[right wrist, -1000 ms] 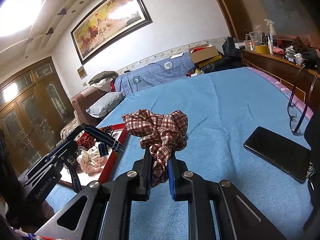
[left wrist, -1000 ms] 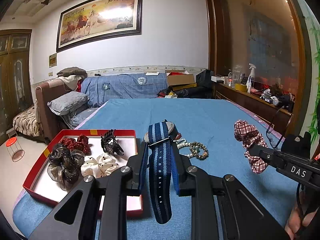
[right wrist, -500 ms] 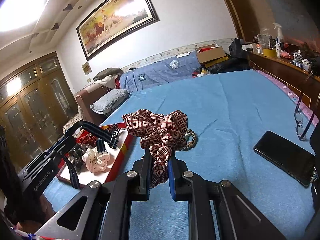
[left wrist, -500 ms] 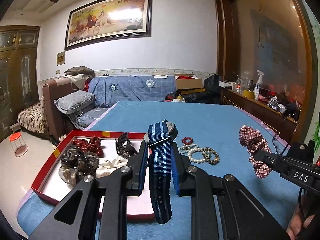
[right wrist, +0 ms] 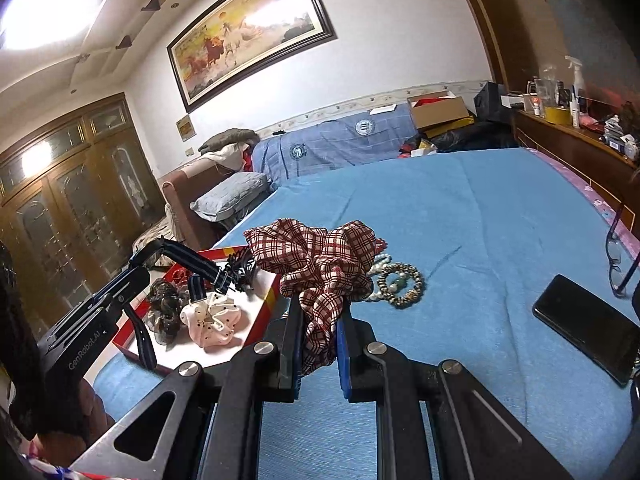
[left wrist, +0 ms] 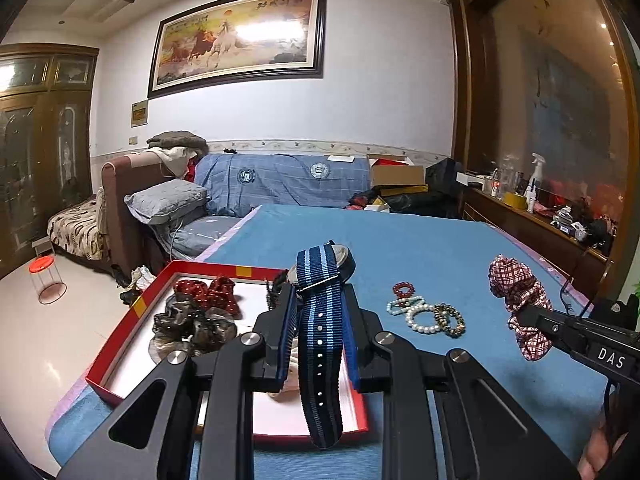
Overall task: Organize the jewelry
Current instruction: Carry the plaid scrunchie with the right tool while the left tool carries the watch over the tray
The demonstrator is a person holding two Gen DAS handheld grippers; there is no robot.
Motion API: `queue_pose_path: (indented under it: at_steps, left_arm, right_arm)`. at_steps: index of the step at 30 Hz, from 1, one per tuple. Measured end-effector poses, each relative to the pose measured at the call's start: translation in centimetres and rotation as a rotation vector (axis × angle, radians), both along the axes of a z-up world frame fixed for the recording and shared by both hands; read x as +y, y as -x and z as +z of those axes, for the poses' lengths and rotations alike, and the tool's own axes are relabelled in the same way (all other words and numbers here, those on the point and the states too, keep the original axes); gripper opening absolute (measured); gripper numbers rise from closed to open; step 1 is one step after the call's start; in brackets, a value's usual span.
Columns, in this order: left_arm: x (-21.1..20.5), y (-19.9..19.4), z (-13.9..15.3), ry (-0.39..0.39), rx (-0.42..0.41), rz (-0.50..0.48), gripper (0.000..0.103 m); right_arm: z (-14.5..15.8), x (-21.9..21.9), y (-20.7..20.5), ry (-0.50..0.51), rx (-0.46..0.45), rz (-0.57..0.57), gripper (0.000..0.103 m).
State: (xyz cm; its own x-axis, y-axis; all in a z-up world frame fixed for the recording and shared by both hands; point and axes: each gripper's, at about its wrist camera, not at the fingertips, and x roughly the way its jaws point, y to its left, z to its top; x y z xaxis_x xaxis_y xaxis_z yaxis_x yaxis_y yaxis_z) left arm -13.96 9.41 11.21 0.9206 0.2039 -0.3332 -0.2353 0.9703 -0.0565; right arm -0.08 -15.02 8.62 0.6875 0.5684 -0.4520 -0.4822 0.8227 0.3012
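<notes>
My left gripper [left wrist: 320, 312] is shut on a blue striped watch [left wrist: 322, 320], whose strap hangs down over the near edge of the red tray [left wrist: 120, 344]. My right gripper [right wrist: 318, 312] is shut on a red plaid scrunchie [right wrist: 316, 256], held above the blue cloth just right of the red tray [right wrist: 272, 298]. The plaid scrunchie [left wrist: 520, 300] also shows at the right of the left wrist view. Inside the tray lie a dark sheer scrunchie [left wrist: 188, 328], a red dotted one [left wrist: 208, 290] and a cream dotted one [right wrist: 212, 320]. Bead bracelets [left wrist: 428, 314] lie on the cloth.
A black phone [right wrist: 588, 324] and a pair of glasses [right wrist: 616, 256] lie at the right on the blue cloth [right wrist: 460, 208]. A sofa with pillows [left wrist: 168, 200] stands beyond the far left edge. A cluttered wooden sideboard [left wrist: 540, 216] runs along the right.
Both grippers have drifted sideways with their loads still held. The tray and bracelets have shifted right in the left wrist view, and the bracelets have come into the right wrist view.
</notes>
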Motion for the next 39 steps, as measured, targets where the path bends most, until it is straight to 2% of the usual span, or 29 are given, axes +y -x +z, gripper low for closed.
queue_pose_path:
  at_steps: [23,39]
  left_arm:
    - [4.6,1.2,-0.7,0.020,0.006,0.090,0.021]
    - [8.0,0.3,-2.5,0.063,0.047,0.162,0.021]
  right_arm:
    - [0.1,4.0,-1.2,0.027,-0.010,0.093,0.015]
    - [-0.9,11.3,-1.5,0.077,0.015,0.215,0.016]
